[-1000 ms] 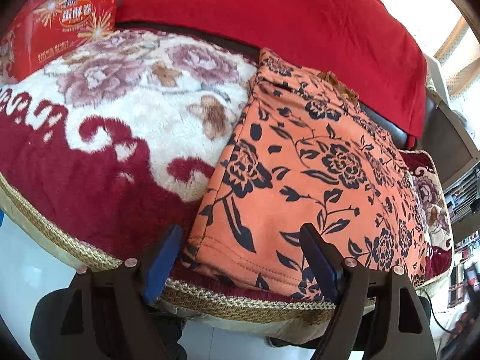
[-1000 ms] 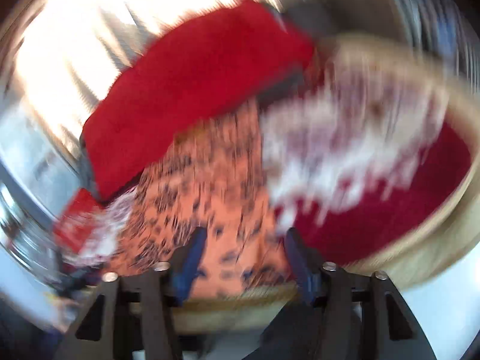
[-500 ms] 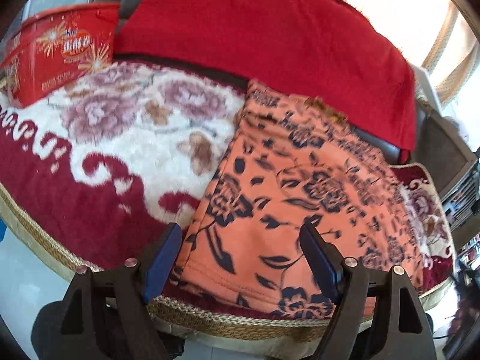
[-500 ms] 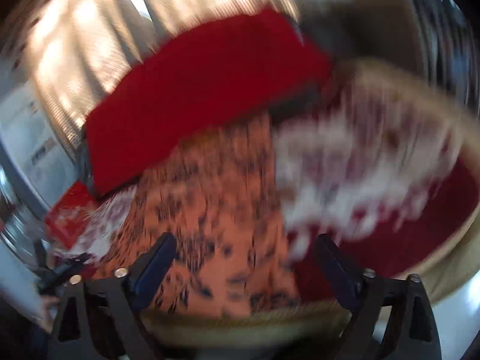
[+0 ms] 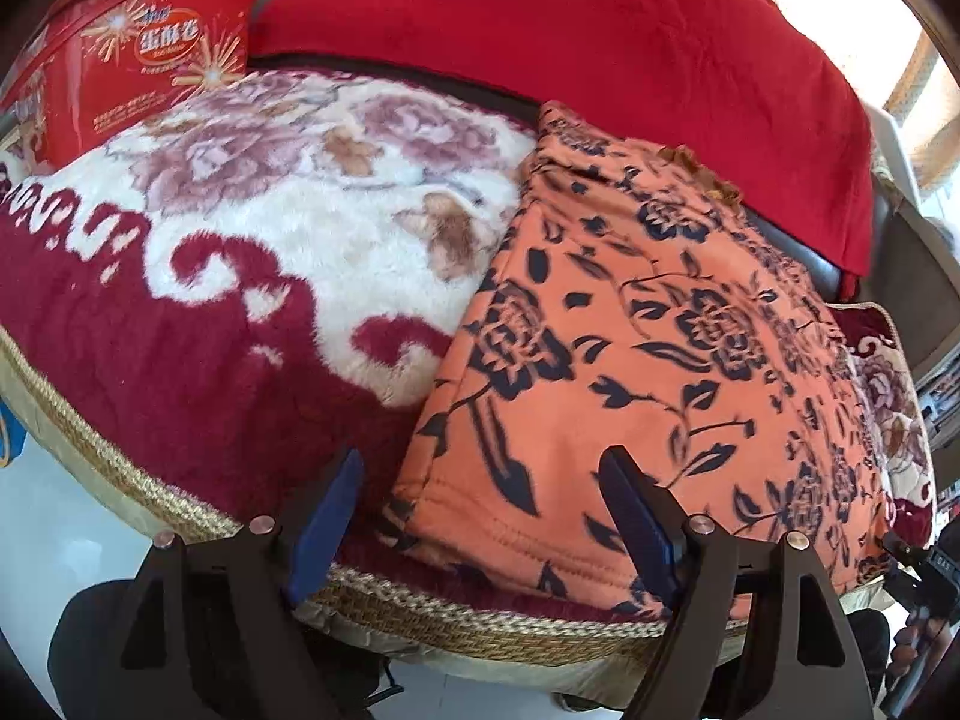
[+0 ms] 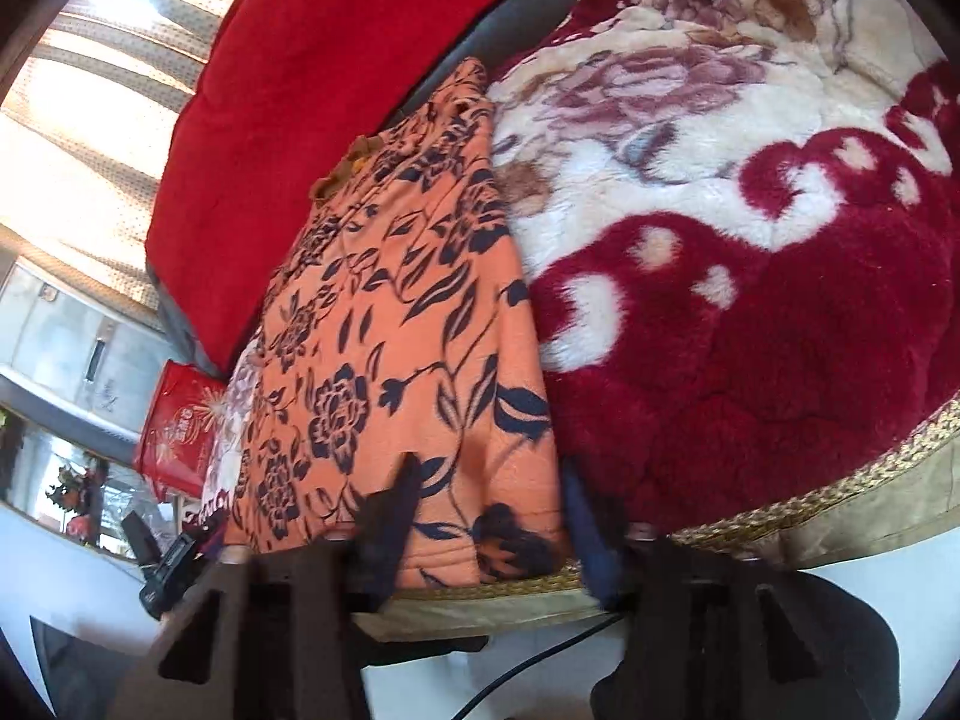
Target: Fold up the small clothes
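An orange garment with dark blue flowers (image 5: 630, 348) lies flat on a plush red and cream floral blanket (image 5: 240, 252). It also shows in the right wrist view (image 6: 396, 324). My left gripper (image 5: 480, 516) is open at the garment's near left hem corner, its fingers either side of the corner. My right gripper (image 6: 486, 522) is open at the near right hem corner, one finger over the cloth and one just past its edge.
A red fleece cushion (image 5: 570, 36) lies behind the garment. A red printed box (image 5: 138, 66) stands at the back left. The blanket's braided gold edge (image 5: 456, 606) runs just in front of both grippers, with white floor below.
My right gripper has swung across and settled at the garment's near right corner. My left gripper has drifted slightly at the near left corner. The garment has not moved.
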### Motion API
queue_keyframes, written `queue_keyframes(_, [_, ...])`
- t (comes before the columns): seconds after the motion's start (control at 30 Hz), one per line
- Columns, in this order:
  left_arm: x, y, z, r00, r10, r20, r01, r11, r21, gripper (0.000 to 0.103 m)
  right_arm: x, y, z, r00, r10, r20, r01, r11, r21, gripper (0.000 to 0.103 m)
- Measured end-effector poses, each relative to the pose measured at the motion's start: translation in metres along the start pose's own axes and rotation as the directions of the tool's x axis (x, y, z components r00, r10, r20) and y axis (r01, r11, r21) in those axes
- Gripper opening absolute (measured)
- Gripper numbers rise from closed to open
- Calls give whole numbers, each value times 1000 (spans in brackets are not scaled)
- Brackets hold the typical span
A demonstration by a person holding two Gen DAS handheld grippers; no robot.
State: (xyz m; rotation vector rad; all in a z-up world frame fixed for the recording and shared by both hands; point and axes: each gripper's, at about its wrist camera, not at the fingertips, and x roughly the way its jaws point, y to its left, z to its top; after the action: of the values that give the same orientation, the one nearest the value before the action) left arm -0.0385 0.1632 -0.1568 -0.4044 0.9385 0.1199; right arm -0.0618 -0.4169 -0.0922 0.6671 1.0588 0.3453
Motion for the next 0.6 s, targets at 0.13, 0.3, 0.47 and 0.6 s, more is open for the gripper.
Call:
queue_keyframes(0.13, [7, -3, -1, 998, 60, -30, -59, 998, 34, 43, 5, -9, 3, 1000, 10, -17, -9, 999, 38, 39])
queue_keyframes(0.3, [3, 7, 5, 998, 14, -67, -15, 1000, -14, 9, 11, -7, 4, 999, 27, -47, -25, 999, 30, 38])
queue_keyframes(0.47, [-44, -8, 15, 996, -41, 77, 40, 999, 21, 8, -10, -2, 10, 995, 100, 16, -101, 993, 63, 8])
queue_keyframes(0.6, [-31, -6, 17, 998, -25, 63, 25, 1000, 5, 8, 6, -15, 11, 993, 119, -26, -115, 985, 125, 12])
